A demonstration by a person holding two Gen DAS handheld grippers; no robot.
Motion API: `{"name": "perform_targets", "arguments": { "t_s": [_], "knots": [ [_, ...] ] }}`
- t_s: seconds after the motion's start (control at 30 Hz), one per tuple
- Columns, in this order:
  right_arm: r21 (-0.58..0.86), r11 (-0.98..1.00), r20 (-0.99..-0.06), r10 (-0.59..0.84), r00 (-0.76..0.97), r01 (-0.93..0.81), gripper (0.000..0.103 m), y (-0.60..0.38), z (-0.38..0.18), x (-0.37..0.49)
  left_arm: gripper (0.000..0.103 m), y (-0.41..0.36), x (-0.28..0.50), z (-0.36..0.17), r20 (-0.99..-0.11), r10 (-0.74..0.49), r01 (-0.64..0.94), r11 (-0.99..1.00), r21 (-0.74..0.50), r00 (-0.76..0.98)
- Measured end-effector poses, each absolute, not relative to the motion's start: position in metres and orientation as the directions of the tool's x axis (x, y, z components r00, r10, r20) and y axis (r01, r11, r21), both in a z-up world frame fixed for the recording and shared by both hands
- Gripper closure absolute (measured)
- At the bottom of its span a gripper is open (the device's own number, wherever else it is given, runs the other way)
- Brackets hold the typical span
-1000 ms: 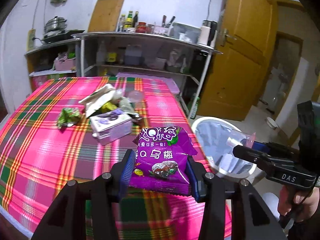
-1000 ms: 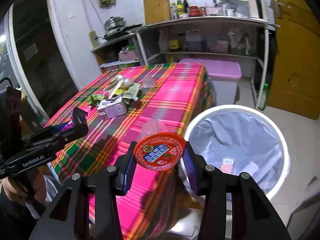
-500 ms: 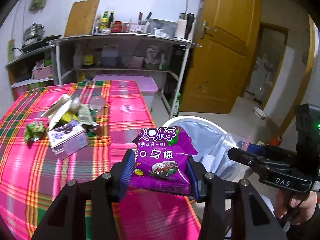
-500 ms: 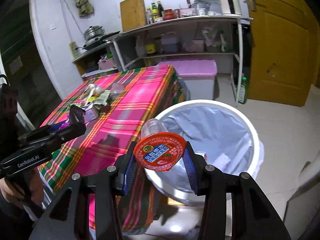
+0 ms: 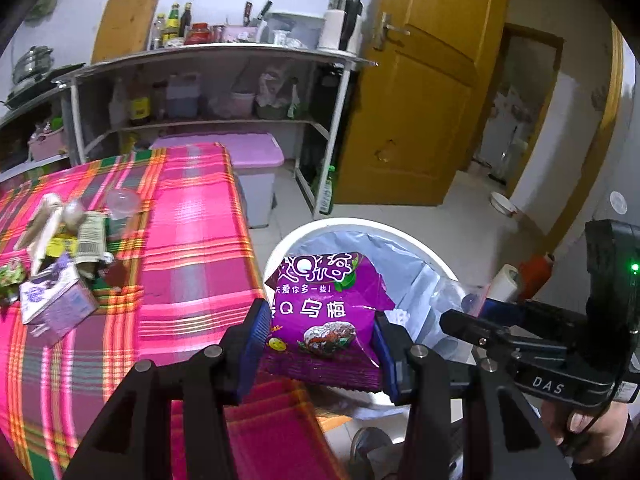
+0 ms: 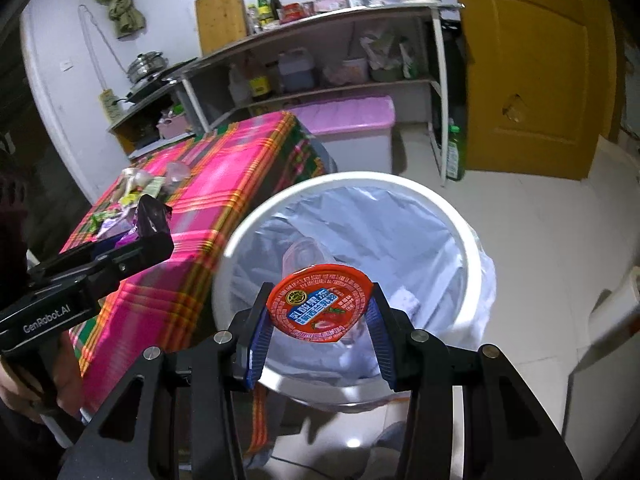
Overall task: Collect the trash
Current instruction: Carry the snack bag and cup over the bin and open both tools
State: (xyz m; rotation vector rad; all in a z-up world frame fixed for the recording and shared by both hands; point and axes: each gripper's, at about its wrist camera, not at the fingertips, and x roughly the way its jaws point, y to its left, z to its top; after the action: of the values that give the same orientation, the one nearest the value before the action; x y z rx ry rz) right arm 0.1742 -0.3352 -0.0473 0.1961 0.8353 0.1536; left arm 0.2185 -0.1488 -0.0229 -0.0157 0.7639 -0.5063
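Now, left wrist view: left gripper point(image 5: 318, 344) has its jaws clamped on a purple plastic snack packet point(image 5: 320, 312), squeezed by its side edges so it stands upright, carried off the pink plaid tabletop point(image 5: 188, 248) edge and in front of the white round trash bin with grey liner point(image 5: 424, 280); looks staged for a drop, packet not yet fully over the opening. More trash remains on the tabletop: small lilac carton point(image 5: 56, 308), crumpled wrappers point(image 5: 72, 228), clear plastic cup point(image 5: 122, 202). Right gripper point(image 5: 472, 320) enters from the right, over the bin. Right wrist view: right gripper point(image 6: 318, 328) jaws clenched on a clear jelly cup with red foil lid point(image 6: 320, 304), gripped across the lid rim, tilted, held directly above the bin point(image 6: 280, 208) opening, so a release should land it inside. Left gripper point(image 6: 154, 230) shows at left beside the tabletop point(image 6: 224, 176), packet only partly visible.
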Motion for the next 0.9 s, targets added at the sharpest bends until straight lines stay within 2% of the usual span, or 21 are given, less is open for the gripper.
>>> {"name": "perform_targets", "arguments": {
  "t_s": [0.57,0.8,0.9],
  "knots": [
    [0.217,0.976,-0.789,0.171,0.590,0.008,0.057,-0.357,-0.086,0.195,0.054,-0.194,0.262,-0.069,-0.785,-0.423,0.437,0.873,-0.218,0.453],
    [0.220,0.976,-0.777,0.169,0.607,0.009,0.053,-0.360,-0.082,0.194,0.046,-0.192,0.267,-0.071,-0.776,-0.444,0.429,0.868,-0.250,0.447],
    [0.221,0.975,-0.770,0.170,0.615,0.006,0.052,-0.359,-0.078,0.192,0.046,-0.190,0.265,-0.068,-0.768,-0.445,0.423,0.871,-0.252,0.460]
  ]
}}
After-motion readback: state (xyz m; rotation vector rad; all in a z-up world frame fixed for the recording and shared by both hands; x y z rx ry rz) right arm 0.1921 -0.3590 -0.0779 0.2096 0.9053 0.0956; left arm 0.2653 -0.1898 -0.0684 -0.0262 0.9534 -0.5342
